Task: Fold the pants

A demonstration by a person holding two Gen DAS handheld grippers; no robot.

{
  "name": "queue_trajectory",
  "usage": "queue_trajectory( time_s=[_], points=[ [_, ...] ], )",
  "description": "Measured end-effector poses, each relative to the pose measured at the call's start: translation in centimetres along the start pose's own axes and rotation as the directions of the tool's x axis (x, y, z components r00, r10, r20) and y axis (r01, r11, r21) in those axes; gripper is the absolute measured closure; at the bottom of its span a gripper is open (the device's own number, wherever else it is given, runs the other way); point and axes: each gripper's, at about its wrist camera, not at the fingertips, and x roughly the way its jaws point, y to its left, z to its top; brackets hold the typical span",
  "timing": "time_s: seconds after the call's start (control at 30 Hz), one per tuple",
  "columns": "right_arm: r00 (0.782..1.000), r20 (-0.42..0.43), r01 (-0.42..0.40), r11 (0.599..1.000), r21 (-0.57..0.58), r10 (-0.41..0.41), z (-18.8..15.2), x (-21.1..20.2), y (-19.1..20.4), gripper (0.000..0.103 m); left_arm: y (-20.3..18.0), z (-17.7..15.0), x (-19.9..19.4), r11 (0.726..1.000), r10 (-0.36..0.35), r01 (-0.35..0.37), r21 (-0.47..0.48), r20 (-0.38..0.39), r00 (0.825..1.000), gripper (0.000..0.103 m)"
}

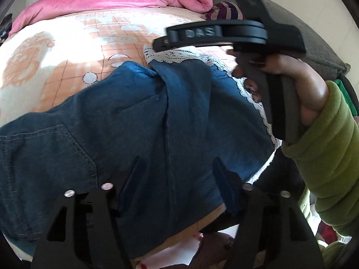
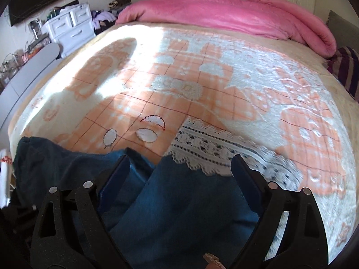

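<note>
Left wrist view shows both tongs, left gripper [image 1: 177, 174] and right gripper [image 2: 179, 170], apart over the pants [image 1: 134, 123], so a thin pinch could slip off.

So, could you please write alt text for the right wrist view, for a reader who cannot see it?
The right gripper hangs open over blue denim pants with a white lace hem, lying on a bed with an orange and white patterned blanket. A pink duvet is bunched at the far end, and a white drawer unit stands left.
</note>
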Motion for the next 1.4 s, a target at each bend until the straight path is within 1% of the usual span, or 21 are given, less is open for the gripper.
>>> queue_trajectory(
  time_s=[0.07, 0.1, 0.17, 0.3, 0.37, 0.43, 0.47, 0.5, 0.53, 0.6, 0.67, 0.77, 0.8, 0.87, 1.0, 1.07, 1.13, 1.17, 1.2, 1.3, 1.4],
  points=[
    [1.0, -0.026, 0.01, 1.0, -0.005, -0.01, 0.8, 1.6, 0.2, 0.018, 0.4, 0.1, 0.6, 1.0, -0.009, 0.009, -0.017, -0.003, 1.0, 0.047],
    [0.999, -0.037, 0.016, 1.0, -0.007, -0.016, 1.1, 2.2, 0.2, 0.018, 0.4, 0.0, 0.7, 1.0, -0.01, 0.01, -0.02, -0.007, 1.0, 0.059],
    [0.998, -0.062, 0.022, 1.0, -0.021, -0.024, 1.8, 3.8, 0.6, 0.018, 0.3, 0.0, 1.1, 1.0, 0.002, -0.002, -0.01, -0.004, 1.0, 0.068],
    [0.994, -0.1, 0.033, 0.999, -0.036, -0.037, 2.5, 6.3, 1.2, 0.018, -0.1, -0.1, 1.2, 1.0, -0.012, 0.013, 0.016, -0.01, 1.0, 0.075],
    [0.992, -0.118, 0.037, 0.999, -0.032, -0.041, 2.6, 7.4, 1.2, 0.025, -0.3, -0.3, 1.3, 1.0, -0.019, 0.02, 0.024, -0.014, 1.0, 0.075],
    [0.989, -0.127, 0.069, 0.997, -0.044, -0.075, 2.6, 8.2, 1.0, 0.046, -0.4, -0.4, 1.4, 0.999, -0.02, 0.021, 0.033, -0.018, 1.0, 0.075],
    [0.989, -0.124, 0.071, 0.997, -0.043, -0.076, 2.6, 8.3, 0.8, 0.051, -0.4, -0.4, 1.5, 0.999, -0.024, 0.024, 0.031, -0.016, 1.0, 0.075],
    [0.991, -0.116, 0.067, 0.997, -0.034, -0.07, 2.6, 8.3, 0.4, 0.064, -0.4, -0.4, 1.4, 0.999, -0.029, 0.029, 0.027, -0.016, 0.999, 0.075],
    [0.992, -0.108, 0.07, 0.997, -0.022, -0.072, 2.6, 8.2, -0.1, 0.082, -0.4, -0.4, 1.4, 0.999, -0.033, 0.034, 0.023, -0.015, 0.999, 0.074],
    [0.996, -0.076, 0.041, 0.999, 0.025, -0.039, 2.6, 7.1, -1.4, 0.096, -0.3, -0.3, 1.3, 0.999, -0.04, 0.041, 0.018, -0.012, 0.999, 0.074],
    [0.999, -0.024, 0.028, 0.998, 0.062, -0.027, 2.3, 5.4, -2.5, 0.096, -0.2, -0.4, 1.2, 0.999, -0.048, 0.048, 0.01, -0.009, 0.999, 0.072],
    [0.999, 0.039, 0.005, 0.993, 0.12, -0.01, 1.5, 2.4, -4.3, 0.097, 0.0, -0.4, 1.1, 0.998, -0.066, 0.066, -0.001, -0.005, 0.998, 0.06],
    [0.999, 0.051, -0.002, 0.99, 0.14, -0.005, 1.2, 1.6, -4.9, 0.097, 0.0, -0.4, 1.1, 0.998, -0.063, 0.063, 0.001, -0.003, 0.998, 0.053],
    [0.996, 0.085, -0.029, 0.98, 0.196, 0.012, 0.3, -0.6, -6.5, 0.097, 0.2, -0.3, 1.1, 0.998, -0.063, 0.063, 0.004, 0.004, 0.998, 0.047],
    [0.991, 0.133, -0.043, 0.968, 0.245, 0.01, -2.0, -4.5, -8.9, 0.097, 0.3, -0.1, 1.4, 0.999, -0.049, 0.048, 0.006, 0.013, 0.999, 0.047],
    [0.989, 0.146, -0.058, 0.96, 0.275, 0.018, -3.6, -6.1, -10.1, 0.097, 0.2, -0.1, 1.3, 1.0, -0.03, 0.03, 0.004, 0.024, 0.999, 0.054],
    [0.989, 0.15, -0.067, 0.949, 0.307, 0.021, -5.0, -7.2, -11.0, 0.097, 0.1, 0.0, 1.4, 1.0, -0.018, 0.017, 0.013, 0.023, 1.0, 0.084],
    [0.989, 0.149, -0.066, 0.943, 0.326, 0.017, -6.1, -7.8, -11.5, 0.097, -0.2, 0.1, 1.4, 0.999, -0.005, 0.004, 0.032, 0.025, 1.0, 0.09],
    [0.989, 0.15, -0.068, 0.938, 0.34, 0.017, -6.9, -8.3, -11.9, 0.097, -0.5, 0.2, 1.3, 0.999, 0.011, -0.012, 0.051, 0.026, 1.0, 0.099],
    [0.988, 0.152, -0.074, 0.924, 0.376, 0.017, -9.4, -9.8, -12.6, 0.097, -1.2, 0.4, 0.9, 0.994, 0.031, -0.034, 0.102, 0.029, 0.999, 0.101],
    [0.987, 0.156, -0.102, 0.905, 0.414, 0.04, -12.0, -11.2, -12.9, 0.097, -1.7, 0.2, -0.1, 0.99, 0.036, -0.042, 0.136, 0.047, 0.998, 0.101]
  ],
)
